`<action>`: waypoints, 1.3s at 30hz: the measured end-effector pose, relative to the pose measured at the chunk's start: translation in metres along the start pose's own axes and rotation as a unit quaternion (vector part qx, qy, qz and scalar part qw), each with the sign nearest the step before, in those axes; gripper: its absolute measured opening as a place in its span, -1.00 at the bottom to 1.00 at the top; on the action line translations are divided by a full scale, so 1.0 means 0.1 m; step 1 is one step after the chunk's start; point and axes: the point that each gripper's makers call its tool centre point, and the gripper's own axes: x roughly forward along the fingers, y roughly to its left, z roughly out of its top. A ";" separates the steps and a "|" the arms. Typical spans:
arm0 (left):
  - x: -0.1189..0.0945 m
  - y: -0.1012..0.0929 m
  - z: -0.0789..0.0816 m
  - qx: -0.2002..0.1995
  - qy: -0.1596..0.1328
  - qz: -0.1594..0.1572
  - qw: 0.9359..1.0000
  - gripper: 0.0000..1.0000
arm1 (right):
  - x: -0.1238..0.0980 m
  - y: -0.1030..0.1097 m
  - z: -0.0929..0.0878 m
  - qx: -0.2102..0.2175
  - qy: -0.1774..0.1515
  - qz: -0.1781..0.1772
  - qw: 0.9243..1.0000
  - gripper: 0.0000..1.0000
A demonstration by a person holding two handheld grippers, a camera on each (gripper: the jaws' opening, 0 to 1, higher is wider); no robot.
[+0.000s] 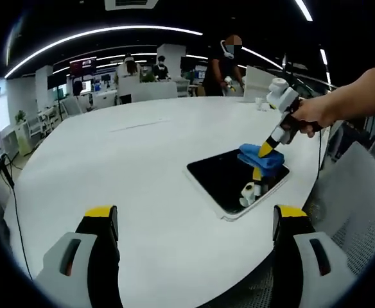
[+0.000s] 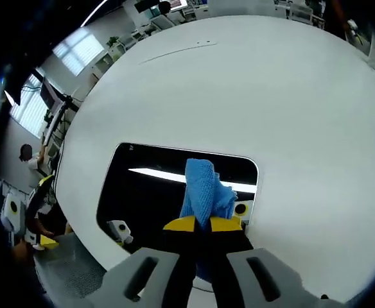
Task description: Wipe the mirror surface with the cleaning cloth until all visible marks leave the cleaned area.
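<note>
In the left gripper view, the mirror [image 1: 237,181] lies flat on the white surface [image 1: 142,167], at about 2 o'clock from this camera and close to the surface's rounded edge. Its glass looks dark and throws back the gripper above it. The blue cleaning cloth [image 1: 262,157] rests on the mirror's far right corner, pinned there by the right gripper [image 1: 265,150], which a person's hand [image 1: 313,115] holds tilted down onto it. The left gripper [image 1: 197,221] hangs over bare surface short of the mirror, its fingers [image 1: 103,218] spread wide with nothing between them.

In the right gripper view, the right gripper [image 2: 202,224] has its yellow-tipped fingers [image 2: 181,224] closed on the cleaning cloth [image 2: 203,188], which bunches up toward 12 o'clock and covers the middle of the mirror [image 2: 149,186]. A bright ceiling light streak reflects across the glass on either side of the cloth. No marks can be made out on the dark glass in either view.

Nothing else sits on the surface [image 2: 252,90] near the mirror. Beyond the surface's far edge, toward 12 o'clock in the left gripper view, stand desks, monitors and several people [image 1: 227,64]. A mesh chair [image 1: 351,205] sits just off the surface's edge at 3 o'clock.
</note>
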 end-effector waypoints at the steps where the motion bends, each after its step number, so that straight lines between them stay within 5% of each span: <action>1: 0.00 0.00 -0.04 -0.017 0.010 -0.001 1.000 0.98 | 0.00 -0.02 0.00 0.001 0.000 -0.001 1.000 -1.00; 2: 0.00 0.01 -0.09 -0.020 0.026 -0.001 0.999 0.98 | -0.01 -0.04 0.00 0.003 0.000 -0.002 1.000 -1.00; 6: 0.00 -0.01 -0.03 -0.002 0.008 -0.004 1.000 0.98 | -0.01 -0.13 0.00 0.011 0.000 -0.004 1.000 -1.00; 9: 0.01 0.00 -0.10 -0.009 0.027 -0.004 1.000 0.98 | -0.02 -0.20 -0.01 0.017 0.000 -0.008 1.000 -1.00; 39: 0.01 -0.03 -0.13 -0.005 0.030 -0.010 0.999 0.98 | -0.05 -0.40 -0.06 0.046 -0.012 -0.034 0.998 -1.00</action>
